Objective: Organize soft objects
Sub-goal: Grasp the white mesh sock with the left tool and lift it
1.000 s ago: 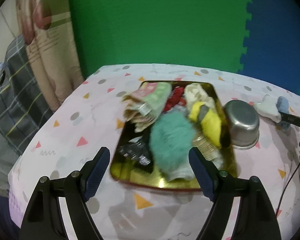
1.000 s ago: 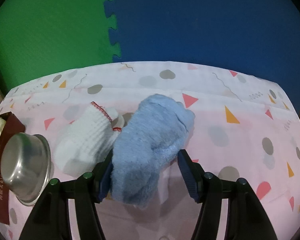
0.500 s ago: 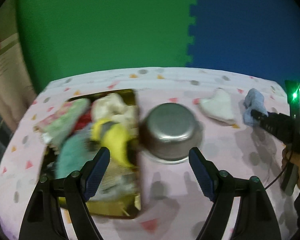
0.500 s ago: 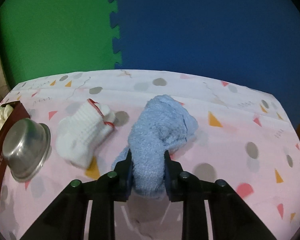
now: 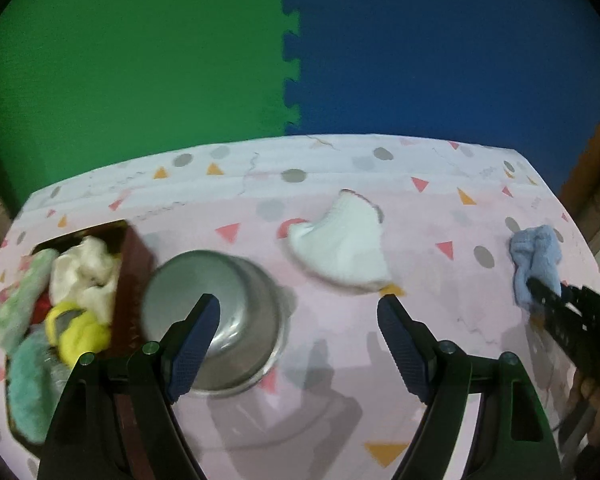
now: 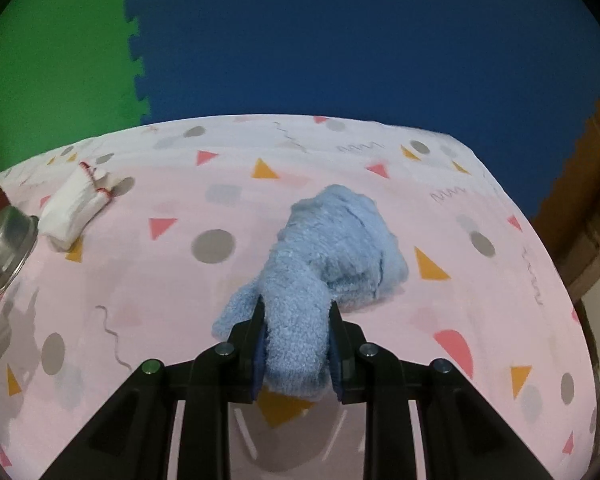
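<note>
My right gripper (image 6: 297, 322) is shut on the near end of a fluffy blue sock (image 6: 332, 248), whose far part still rests on the pink patterned tablecloth (image 6: 172, 280). From the left wrist view the blue sock (image 5: 536, 260) shows at the far right with the right gripper (image 5: 540, 294) clamped on it. A white sock (image 5: 344, 252) with red trim lies flat mid-table; in the right wrist view this white sock (image 6: 76, 206) sits far left. My left gripper (image 5: 298, 316) hangs open over the cloth just in front of the white sock, holding nothing.
An upturned steel bowl (image 5: 216, 316) stands beside a dark red tray (image 5: 134, 256) piled with several soft items, among them a yellow one (image 5: 80, 332) and a teal one (image 5: 28, 392). Green and blue foam mats back the table. The table edge runs close at right (image 6: 548, 264).
My right gripper closed on the blue sock and dragged it to the right, away from the white sock. My left gripper swept right from above the tray to in front of the white sock.
</note>
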The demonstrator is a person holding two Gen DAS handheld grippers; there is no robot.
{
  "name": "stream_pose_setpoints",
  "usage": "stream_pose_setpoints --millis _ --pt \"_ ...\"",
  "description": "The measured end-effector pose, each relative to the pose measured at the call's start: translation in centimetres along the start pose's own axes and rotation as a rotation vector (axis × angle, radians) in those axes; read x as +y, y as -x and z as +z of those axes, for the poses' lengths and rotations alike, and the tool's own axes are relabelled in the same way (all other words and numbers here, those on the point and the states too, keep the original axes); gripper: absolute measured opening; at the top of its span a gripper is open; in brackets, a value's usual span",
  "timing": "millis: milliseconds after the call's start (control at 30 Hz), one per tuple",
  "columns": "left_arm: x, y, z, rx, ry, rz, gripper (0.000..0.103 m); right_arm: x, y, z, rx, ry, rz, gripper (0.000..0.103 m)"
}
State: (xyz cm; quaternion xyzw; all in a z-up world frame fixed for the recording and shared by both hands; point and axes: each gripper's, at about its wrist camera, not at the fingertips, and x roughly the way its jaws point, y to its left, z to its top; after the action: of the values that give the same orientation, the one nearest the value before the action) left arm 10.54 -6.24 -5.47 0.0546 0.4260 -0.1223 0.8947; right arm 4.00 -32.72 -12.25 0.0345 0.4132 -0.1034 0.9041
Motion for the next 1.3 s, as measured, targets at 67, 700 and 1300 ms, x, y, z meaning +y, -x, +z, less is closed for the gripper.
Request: stream_pose_setpoints --millis 67,700,1300 --pt "-0.9 -1.2 0.5 0.015 -0.010 -0.013 0.078 0.0 -0.2 -0.1 0.004 -0.001 0.001 0.025" --pt "-3.5 -9.9 3.8 0.146 -0.041 0.006 0.078 0.5 -0.3 0.1 0.016 0.027 -0.002 0.025" --pt "-4.5 -6.2 2.9 0.119 -0.053 -0.102 0.024 0.3 -0.5 0.1 0.023 0.015 0.015 0.027"
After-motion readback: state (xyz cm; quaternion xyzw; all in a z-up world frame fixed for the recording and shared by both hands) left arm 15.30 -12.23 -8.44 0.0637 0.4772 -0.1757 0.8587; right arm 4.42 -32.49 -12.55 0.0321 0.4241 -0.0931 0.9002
